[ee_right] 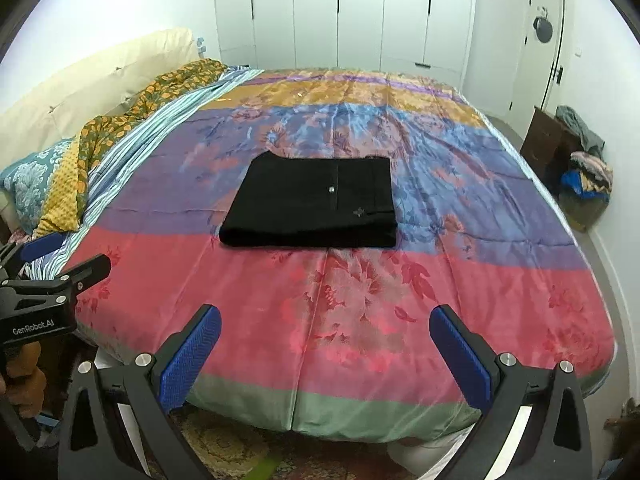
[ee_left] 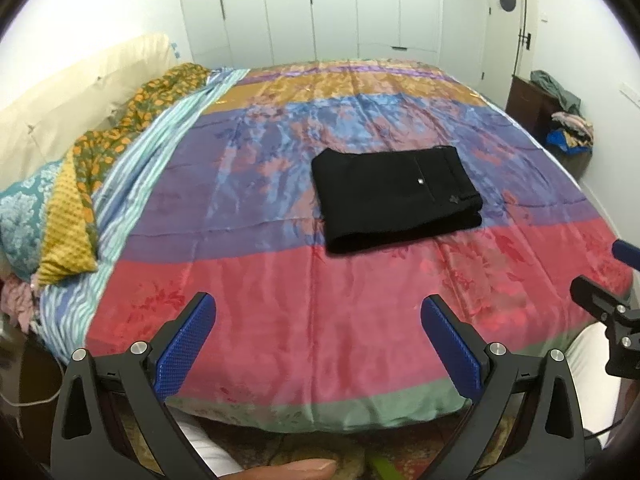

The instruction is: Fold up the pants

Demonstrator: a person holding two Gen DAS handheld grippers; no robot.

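Black pants point(ee_left: 396, 196) point(ee_right: 312, 204) lie folded into a flat rectangle on the middle of the bed, with a small button and the waistband showing on top. My left gripper point(ee_left: 318, 312) hangs open over the bed's near edge, well short of the pants, nothing between its blue pads point(ee_left: 184, 352). My right gripper point(ee_right: 325, 322) is likewise open and empty, held back from the pants above the foot of the bed. Each gripper appears at the edge of the other's view: the right one point(ee_left: 608, 280), the left one point(ee_right: 60, 256).
The bed carries a glossy striped quilt point(ee_right: 360, 300) in red, purple, blue and gold. Pillows and a floral blanket point(ee_left: 116, 136) pile up at the left. A dark cabinet with heaped clothes point(ee_right: 576, 160) stands at the right wall. White wardrobe doors point(ee_right: 340, 12) fill the back.
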